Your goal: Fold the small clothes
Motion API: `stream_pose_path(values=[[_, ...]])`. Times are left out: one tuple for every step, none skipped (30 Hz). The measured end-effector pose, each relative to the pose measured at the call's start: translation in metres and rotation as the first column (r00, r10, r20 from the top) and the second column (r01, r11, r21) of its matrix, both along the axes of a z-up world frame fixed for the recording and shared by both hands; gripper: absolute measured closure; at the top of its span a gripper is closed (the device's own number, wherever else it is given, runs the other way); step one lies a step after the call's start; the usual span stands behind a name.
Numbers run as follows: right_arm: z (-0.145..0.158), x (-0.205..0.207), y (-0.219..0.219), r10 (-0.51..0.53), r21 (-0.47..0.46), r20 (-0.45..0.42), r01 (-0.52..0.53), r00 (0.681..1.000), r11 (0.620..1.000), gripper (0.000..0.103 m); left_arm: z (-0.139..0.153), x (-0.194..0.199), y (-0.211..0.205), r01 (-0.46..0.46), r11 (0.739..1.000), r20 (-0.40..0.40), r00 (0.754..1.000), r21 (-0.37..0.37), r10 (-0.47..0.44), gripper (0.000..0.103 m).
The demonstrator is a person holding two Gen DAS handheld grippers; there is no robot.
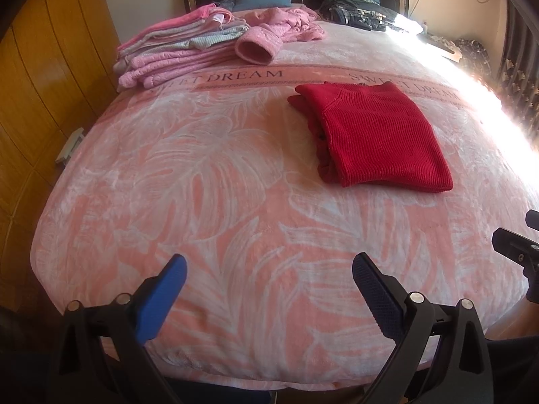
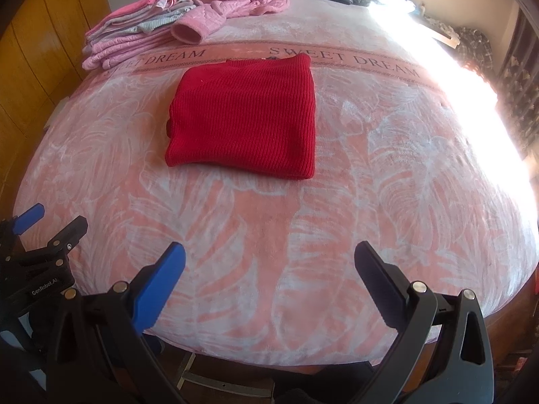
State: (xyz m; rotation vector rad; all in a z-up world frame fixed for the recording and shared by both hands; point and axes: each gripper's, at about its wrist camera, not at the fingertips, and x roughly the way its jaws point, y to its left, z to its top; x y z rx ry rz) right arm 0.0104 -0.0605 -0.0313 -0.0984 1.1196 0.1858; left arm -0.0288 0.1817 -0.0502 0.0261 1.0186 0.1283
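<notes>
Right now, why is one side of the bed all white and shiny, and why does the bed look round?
In the left wrist view, sunlight washes out the blanket along its right edge, hiding the pattern; the red sweater stays clear. In the right wrist view, the same glare whitens the right side, and the fisheye lens bends the bed's edges into a curve.

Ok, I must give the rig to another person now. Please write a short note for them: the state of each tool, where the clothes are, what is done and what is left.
Left tool: open, holding nothing, above the near edge of the bed.
Right tool: open, holding nothing, beside the left one.
Red knit sweater: folded into a flat rectangle in the middle of the pink blanket, touched by neither tool.
Folded stack: pink and grey pieces at the far left of the bed.
Pink jacket: crumpled and unfolded near the pillows, one sleeve lying against the stack.
Done: the sweater looks folded.
Left: probably move it to the stack, then fold the jacket.
</notes>
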Motion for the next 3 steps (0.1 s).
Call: stream_pose_path(values=[[-0.0002,0.0001,-0.0002,-0.002,-0.004,0.002,0.002,1.000,1.000,0.003,0.0002,0.0001,0.0000,0.000,1.000,0.000,1.000,-0.001,0.000,0.004],[-0.0001,0.0002,-0.0004,-0.003,-0.008,0.004,0.004,1.000,1.000,0.003,0.0000,0.0001,0.0001,0.000,1.000,0.000,1.000,0.000,0.000,0.004],[0.0002,0.0002,-0.0005,-0.004,-0.009,0.006,0.004,1.000,1.000,0.003,0.0000,0.0002,0.0002,0.000,1.000,0.000,1.000,0.001,0.000,0.004]])
